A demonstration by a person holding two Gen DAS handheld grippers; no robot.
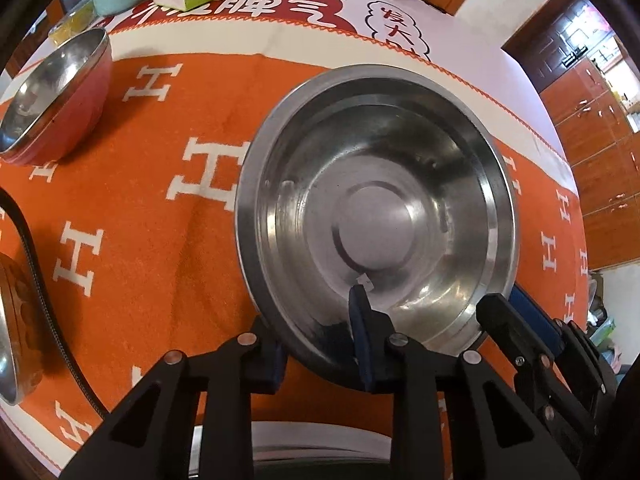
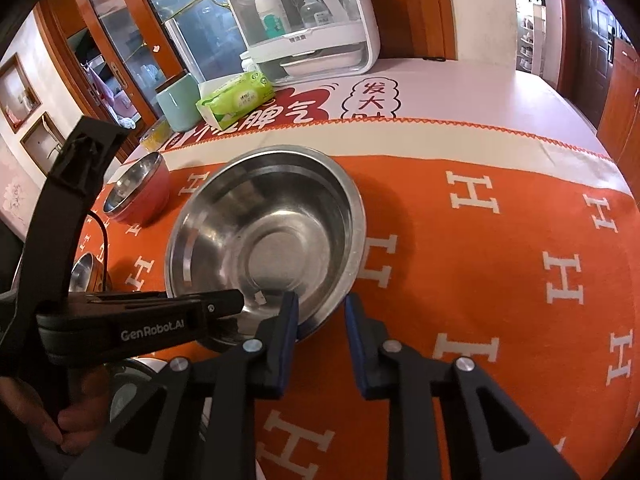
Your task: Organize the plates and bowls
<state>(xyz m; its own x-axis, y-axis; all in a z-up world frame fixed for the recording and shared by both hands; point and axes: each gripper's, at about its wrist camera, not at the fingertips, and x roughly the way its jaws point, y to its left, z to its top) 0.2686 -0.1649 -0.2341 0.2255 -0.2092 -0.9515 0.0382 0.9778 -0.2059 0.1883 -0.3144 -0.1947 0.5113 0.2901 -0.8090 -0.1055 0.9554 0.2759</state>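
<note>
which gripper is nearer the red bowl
Left. The left gripper straddles the near rim of the big steel bowl, the side facing the red bowl. The right gripper straddles the same rim, farther from it.

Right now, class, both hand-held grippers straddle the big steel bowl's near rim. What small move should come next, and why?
Probably raise the steel bowl slightly, both sides together. The left hand-held gripper and right hand-held gripper each have one finger inside and one outside the near rim, seemingly pinching it. The red bowl sits apart, behind and left, on the orange cloth.
</note>
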